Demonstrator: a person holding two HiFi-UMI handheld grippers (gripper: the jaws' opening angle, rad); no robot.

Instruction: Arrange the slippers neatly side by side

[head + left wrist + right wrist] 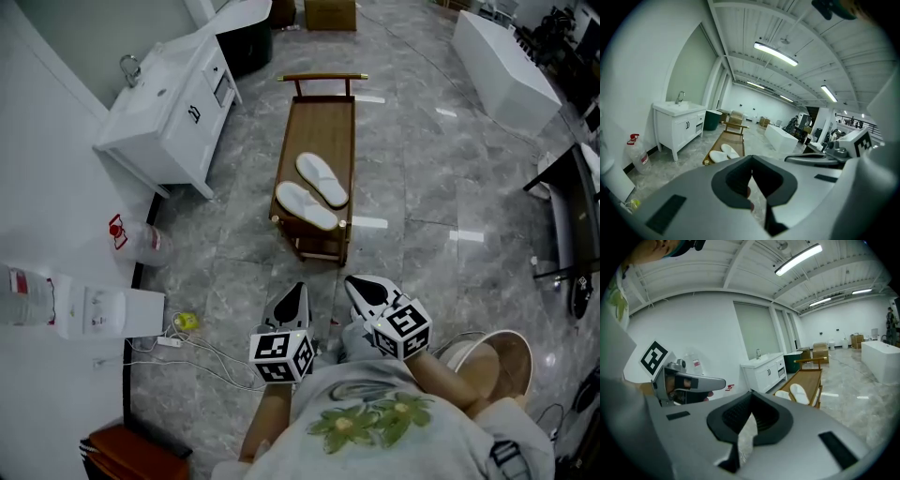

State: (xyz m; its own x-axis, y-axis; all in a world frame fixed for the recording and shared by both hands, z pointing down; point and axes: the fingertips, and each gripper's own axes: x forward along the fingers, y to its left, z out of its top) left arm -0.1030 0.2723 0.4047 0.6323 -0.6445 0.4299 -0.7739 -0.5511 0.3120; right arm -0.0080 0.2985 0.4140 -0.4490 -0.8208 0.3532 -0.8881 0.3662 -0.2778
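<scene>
Left claw [298, 291] and right claw [360, 285] are both pressed together, holding nothing. The slippers [322, 178] lie next to each other on the brown bench [319, 122], well apart from the claws. They are a bit slanted, so I think straightening them is not done yet.

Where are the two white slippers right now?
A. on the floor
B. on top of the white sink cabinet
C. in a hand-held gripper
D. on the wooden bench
D: both slippers lie on the bench, up off the floor.
</scene>
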